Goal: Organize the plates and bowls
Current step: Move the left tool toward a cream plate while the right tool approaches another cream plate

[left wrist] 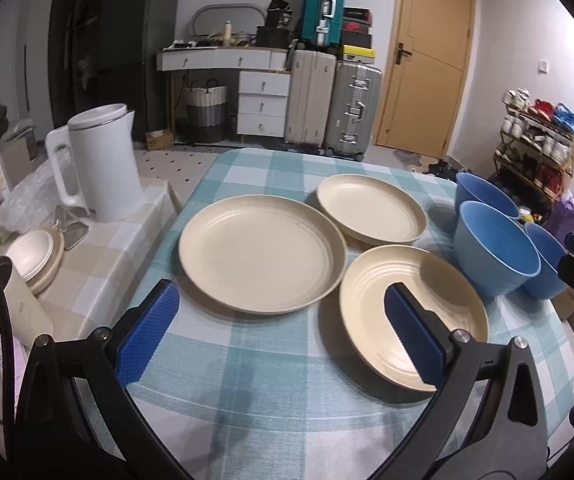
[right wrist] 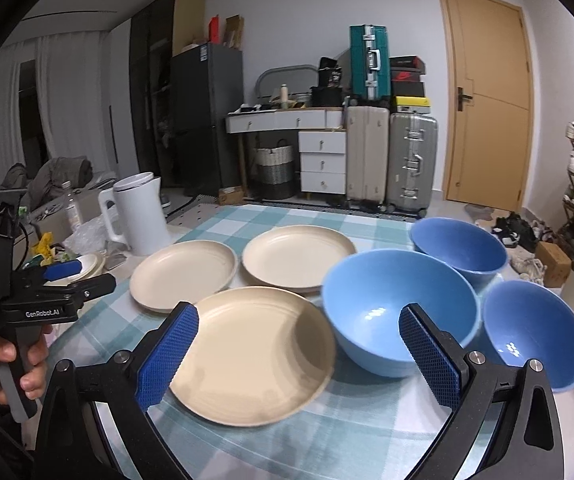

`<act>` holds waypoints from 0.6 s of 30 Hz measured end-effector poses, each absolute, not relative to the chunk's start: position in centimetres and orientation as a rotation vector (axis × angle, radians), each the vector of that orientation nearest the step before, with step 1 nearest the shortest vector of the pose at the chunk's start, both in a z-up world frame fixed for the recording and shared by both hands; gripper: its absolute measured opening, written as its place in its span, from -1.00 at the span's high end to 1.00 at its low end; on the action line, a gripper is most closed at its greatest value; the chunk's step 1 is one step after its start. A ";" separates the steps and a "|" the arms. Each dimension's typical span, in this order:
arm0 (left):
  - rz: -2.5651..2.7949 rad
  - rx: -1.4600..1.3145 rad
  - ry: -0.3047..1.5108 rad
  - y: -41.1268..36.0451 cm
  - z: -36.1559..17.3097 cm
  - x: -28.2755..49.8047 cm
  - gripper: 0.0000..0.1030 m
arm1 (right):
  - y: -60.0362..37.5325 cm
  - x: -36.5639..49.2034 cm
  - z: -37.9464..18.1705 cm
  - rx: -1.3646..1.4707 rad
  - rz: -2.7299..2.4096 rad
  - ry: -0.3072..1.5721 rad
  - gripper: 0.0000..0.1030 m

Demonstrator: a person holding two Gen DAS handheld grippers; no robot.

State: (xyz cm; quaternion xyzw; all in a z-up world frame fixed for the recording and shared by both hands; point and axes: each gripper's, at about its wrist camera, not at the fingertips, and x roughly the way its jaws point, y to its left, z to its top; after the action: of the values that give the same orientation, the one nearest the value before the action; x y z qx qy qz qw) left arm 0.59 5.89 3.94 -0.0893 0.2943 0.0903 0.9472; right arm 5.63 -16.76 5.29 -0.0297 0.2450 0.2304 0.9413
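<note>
Three cream plates sit ahead of me on the tabletop [left wrist: 271, 364], which wears a teal-and-white checked cloth. The big plate [left wrist: 262, 253] on the left is matte, with faint rings inside its rim. The far plate [left wrist: 371, 208] is smaller and lies behind it to the right. The near plate [left wrist: 415, 316] shows clearer ridged rings and lies just under my left gripper [left wrist: 283, 336], whose blue textured pads stand wide apart with nothing between them.

To the right stand three blue bowls, all upright and empty. The middle bowl [right wrist: 401, 312] is the largest, paler blue outside and deeper blue inside, just beside the near plate. The far bowl [right wrist: 459, 250] sits behind it and the right bowl [right wrist: 535, 336] is at the tabletop's right edge; the three look to be touching or nearly so. My right gripper [right wrist: 299, 340] hangs spread open over the near plate and the middle bowl, holding nothing.

In the right wrist view I see my hand [right wrist: 5, 364] around the left gripper's handle, and the body reads "GenRobot.AI" in white. A white kettle [left wrist: 103, 162] stands on a lower beige-checked surface to the left, with a small stack of cream dishes [left wrist: 37, 256] near it. Labels on the boxes at the back are too small for me to read.
</note>
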 end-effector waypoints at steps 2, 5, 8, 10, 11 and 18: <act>0.194 -0.196 0.606 6.5 3.9 0.8 -0.99 | -15.9 6.0 5.7 -0.069 0.486 0.508 -0.99; 0.204 -0.214 0.619 7.3 3.9 1.1 -0.99 | -14.9 6.8 6.1 -0.071 0.508 0.521 -0.99; 0.213 -0.219 0.628 7.8 3.9 1.6 -0.99 | -13.8 7.6 6.6 -0.082 0.529 0.537 -0.99; 0.219 -0.224 0.636 8.1 3.7 2.0 -0.97 | -13.0 8.0 6.8 -0.096 0.540 0.546 -0.99; 0.222 -0.229 0.641 8.3 3.7 2.2 -0.97 | -12.9 8.1 6.8 -0.099 0.544 0.549 -0.99; 0.236 -0.258 0.660 9.9 3.4 4.0 -0.87 | -11.0 10.2 7.2 -0.107 0.571 0.579 -0.93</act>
State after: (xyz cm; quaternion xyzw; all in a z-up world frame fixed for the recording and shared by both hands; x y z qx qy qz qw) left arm 4.02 9.94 3.35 -0.1261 0.3224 0.1155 0.9310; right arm 10.19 -10.96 7.24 -0.0518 0.2815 0.2774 0.9171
